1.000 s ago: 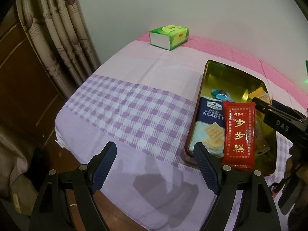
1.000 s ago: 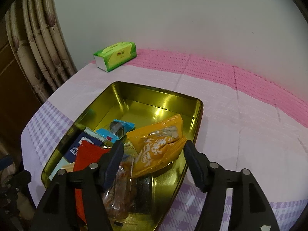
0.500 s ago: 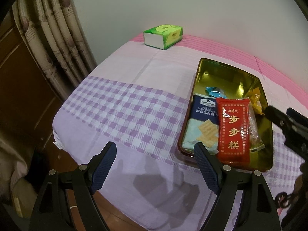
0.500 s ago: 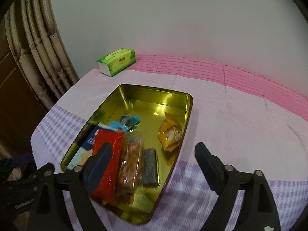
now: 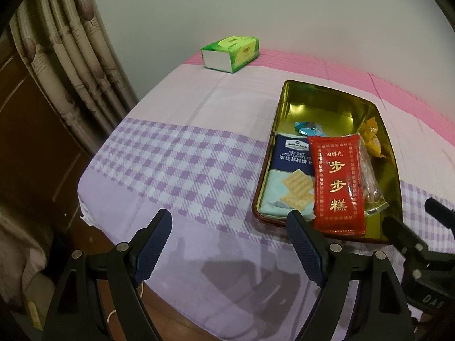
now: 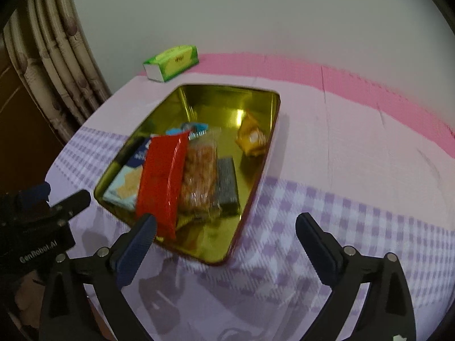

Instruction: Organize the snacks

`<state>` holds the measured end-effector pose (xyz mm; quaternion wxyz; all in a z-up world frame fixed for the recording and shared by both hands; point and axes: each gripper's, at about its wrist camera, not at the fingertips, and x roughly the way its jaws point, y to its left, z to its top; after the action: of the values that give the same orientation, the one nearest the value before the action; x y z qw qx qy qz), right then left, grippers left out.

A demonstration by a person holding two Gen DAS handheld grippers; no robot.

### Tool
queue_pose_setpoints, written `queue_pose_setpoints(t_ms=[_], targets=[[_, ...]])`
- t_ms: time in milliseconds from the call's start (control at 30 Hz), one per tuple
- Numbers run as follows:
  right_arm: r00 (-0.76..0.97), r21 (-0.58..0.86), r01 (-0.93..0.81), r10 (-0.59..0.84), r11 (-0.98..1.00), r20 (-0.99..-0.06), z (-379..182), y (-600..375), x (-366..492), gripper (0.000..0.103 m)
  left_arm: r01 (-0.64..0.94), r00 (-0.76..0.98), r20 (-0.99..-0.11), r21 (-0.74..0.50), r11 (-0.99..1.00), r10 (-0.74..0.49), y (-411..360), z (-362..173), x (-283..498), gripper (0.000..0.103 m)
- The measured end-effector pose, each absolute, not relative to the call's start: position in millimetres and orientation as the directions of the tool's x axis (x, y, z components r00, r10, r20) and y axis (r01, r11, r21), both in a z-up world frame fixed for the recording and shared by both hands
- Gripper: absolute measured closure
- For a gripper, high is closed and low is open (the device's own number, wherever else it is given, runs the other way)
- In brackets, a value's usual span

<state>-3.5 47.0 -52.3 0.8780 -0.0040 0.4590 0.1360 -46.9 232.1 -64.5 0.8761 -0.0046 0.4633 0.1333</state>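
A gold tin tray (image 5: 318, 92) (image 6: 227, 92) sits on the purple-checked and pink tablecloth. In it lie a red packet (image 5: 337, 182) (image 6: 163, 182), a blue cracker pack (image 5: 290, 170) (image 6: 125, 182), a clear bag of snacks (image 6: 199, 170), a dark bar (image 6: 227, 182), a small blue wrapper (image 5: 308, 128) and an orange packet (image 5: 372, 139) (image 6: 251, 139). My left gripper (image 5: 230, 244) is open and empty, near the tray's front left corner. My right gripper (image 6: 227, 244) is open and empty, above the tray's near edge.
A green tissue box (image 5: 231, 54) (image 6: 172, 62) stands at the table's far left corner by the wall. A curtain (image 5: 71, 65) and a wooden door are on the left. The table's front edge drops off below the grippers.
My right gripper let go of the orange packet, which now lies in the tray, and pulled back toward the near edge. My left gripper drew back slightly.
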Motion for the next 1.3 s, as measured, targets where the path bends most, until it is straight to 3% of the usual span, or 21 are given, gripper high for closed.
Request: queue_pose_setpoints(t_ms=[1300], targets=[[0.504, 0.099, -0.252, 0.218, 0.963, -0.836, -64.1, 57.3, -7.1, 0.006, -0.213, 0.519, -0.818, 0.157, 0.964, 0.248, 226.3, -71.8, -46.8, 0.02]])
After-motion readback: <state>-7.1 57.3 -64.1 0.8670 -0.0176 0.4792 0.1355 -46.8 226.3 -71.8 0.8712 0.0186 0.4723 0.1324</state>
